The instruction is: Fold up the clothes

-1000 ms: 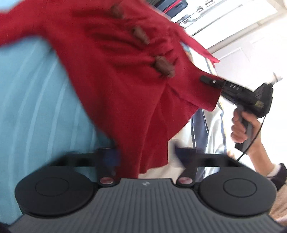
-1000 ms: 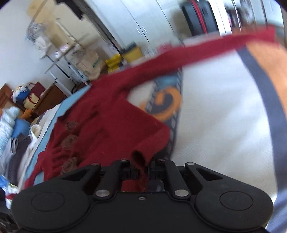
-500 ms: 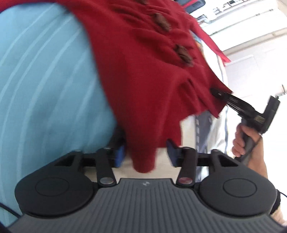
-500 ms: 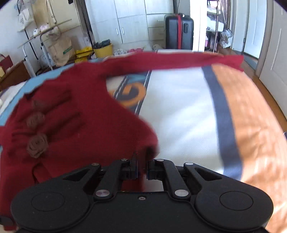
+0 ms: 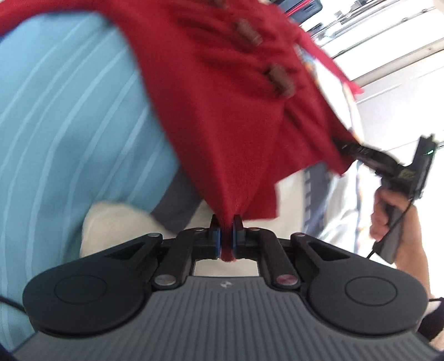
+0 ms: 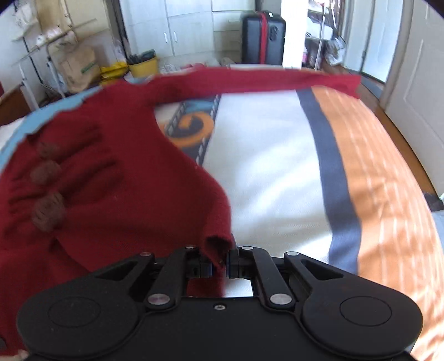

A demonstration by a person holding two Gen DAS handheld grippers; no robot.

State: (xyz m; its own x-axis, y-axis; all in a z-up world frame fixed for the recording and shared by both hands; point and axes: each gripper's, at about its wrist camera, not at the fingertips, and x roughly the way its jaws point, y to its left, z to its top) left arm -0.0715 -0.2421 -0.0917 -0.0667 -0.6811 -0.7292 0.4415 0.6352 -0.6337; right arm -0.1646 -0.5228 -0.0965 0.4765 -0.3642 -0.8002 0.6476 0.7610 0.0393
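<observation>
Right at the near end of the left gripper (image 5: 227, 236), the two blue-padded fingers are pressed together on a bunched bit of the red sweater (image 5: 222, 116), a tuft of it poking out behind them. The right gripper (image 6: 220, 262) is likewise clamped on the same sweater (image 6: 116, 194), with a rolled edge of hem pinched between its jaws. From where I'm standing it looks like each tool has taken one lower corner so the garment hangs spread between them, held up off the bed (image 6: 277, 172) rather than lying on it; I'd judge that's to stretch it flat before laying it down for the first fold.

A little further out, the three brown knitted rosettes (image 6: 45, 191) sit down the front of the sweater, and creases fan from them. Beyond that, one long sleeve (image 6: 277, 79) trails out sideways across the far part of the bed, its cuff reaching over the orange stripe toward the bed's right edge.

The bedspread under it is bare and wide, so there's plenty of room to lower the sweater. Past the foot of the bed stand a black suitcase (image 6: 263, 39) and white cupboards (image 6: 188, 25), well clear of the work.
</observation>
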